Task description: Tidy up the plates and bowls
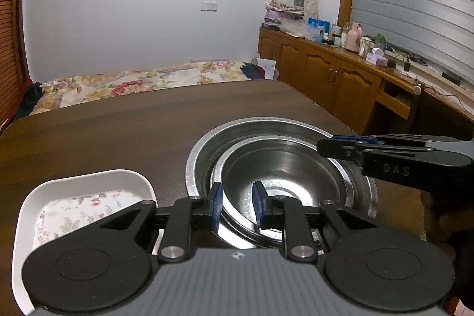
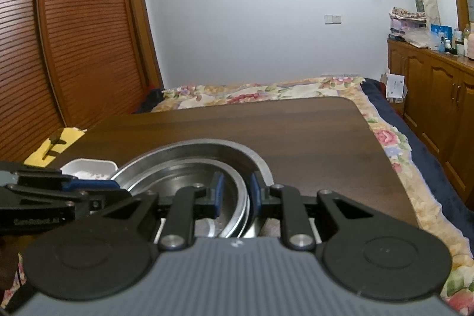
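White tray (image 1: pixel 86 182) sits leftmost on the counter (image 1: pixel 118 132), just beside the large steel bowl (image 1: pixel 201 150) with the smaller steel bowl (image 1: pixel 281 171) nested inside. Left hand-held gripper (image 1: pixel 237 205) straddles the inner rim, fingers apart; right hand-held gripper (image 2: pixel 236 191) likewise brackets its rim, not clamped. Nesting looks done; next, probably backing both off cleanly.

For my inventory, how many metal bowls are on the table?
2. A large outer bowl stands on the table; a smaller inner bowl is nested inside it. More underneath may be hidden.
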`<state>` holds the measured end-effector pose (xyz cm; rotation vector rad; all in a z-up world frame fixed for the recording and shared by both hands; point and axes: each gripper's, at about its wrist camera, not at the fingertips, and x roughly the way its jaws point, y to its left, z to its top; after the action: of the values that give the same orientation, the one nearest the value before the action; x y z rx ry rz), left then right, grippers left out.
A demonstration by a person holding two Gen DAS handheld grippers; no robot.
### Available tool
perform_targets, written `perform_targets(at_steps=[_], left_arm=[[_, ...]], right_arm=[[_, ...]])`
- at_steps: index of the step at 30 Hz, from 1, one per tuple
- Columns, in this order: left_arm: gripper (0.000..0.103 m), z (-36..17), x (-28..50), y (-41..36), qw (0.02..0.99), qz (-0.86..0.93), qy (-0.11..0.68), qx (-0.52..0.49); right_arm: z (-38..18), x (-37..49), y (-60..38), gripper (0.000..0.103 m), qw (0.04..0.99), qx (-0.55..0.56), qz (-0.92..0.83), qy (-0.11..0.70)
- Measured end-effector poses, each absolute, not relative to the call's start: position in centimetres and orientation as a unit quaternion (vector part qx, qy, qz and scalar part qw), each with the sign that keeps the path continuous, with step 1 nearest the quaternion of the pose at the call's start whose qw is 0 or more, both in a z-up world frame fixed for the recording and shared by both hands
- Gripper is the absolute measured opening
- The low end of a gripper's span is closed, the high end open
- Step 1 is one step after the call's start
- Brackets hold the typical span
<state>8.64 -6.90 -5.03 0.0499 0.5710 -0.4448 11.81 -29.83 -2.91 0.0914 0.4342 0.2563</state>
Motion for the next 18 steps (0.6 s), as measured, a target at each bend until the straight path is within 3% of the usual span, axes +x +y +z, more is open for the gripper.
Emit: perform_targets(at_steps=[5, 8, 10, 13, 15, 18], left_arm=[[0.027, -4.4, 8.2, -6.5, 0.939, -0.214, 0.267, 0.021], [0.047, -4.1, 8.0, -5.9, 0.944, -0.209, 0.255, 0.011], [0.066, -4.0, 8.0, -5.6, 0.948, -0.207, 0.243, 0.005], [0.082, -4.1, 7.9, -5.5, 0.953, -0.197, 0.231, 0.005], [0.086, -4.3, 8.1, -5.4, 0.954, -0.193, 0.229, 0.003], [0.087, -4.8, 8.3, -5.3, 0.953, -0.193, 0.232, -0.003]], right_arm=[[-2.4, 11.0, -29.9, 0.039, 0.971, 0.044, 0.120, 0.200], [-2.4, 10.8, -30.0, 0.055, 0.973, 0.041, 0.115, 0.196], [-2.6, 10.7, -29.9, 0.066, 0.974, 0.038, 0.109, 0.193], [-3.1, 10.8, -29.7, 0.084, 0.977, 0.029, 0.101, 0.185], [-3.5, 11.0, -29.7, 0.090, 0.977, 0.027, 0.103, 0.182], [-4.1, 11.4, -29.6, 0.090, 0.977, 0.024, 0.100, 0.184]])
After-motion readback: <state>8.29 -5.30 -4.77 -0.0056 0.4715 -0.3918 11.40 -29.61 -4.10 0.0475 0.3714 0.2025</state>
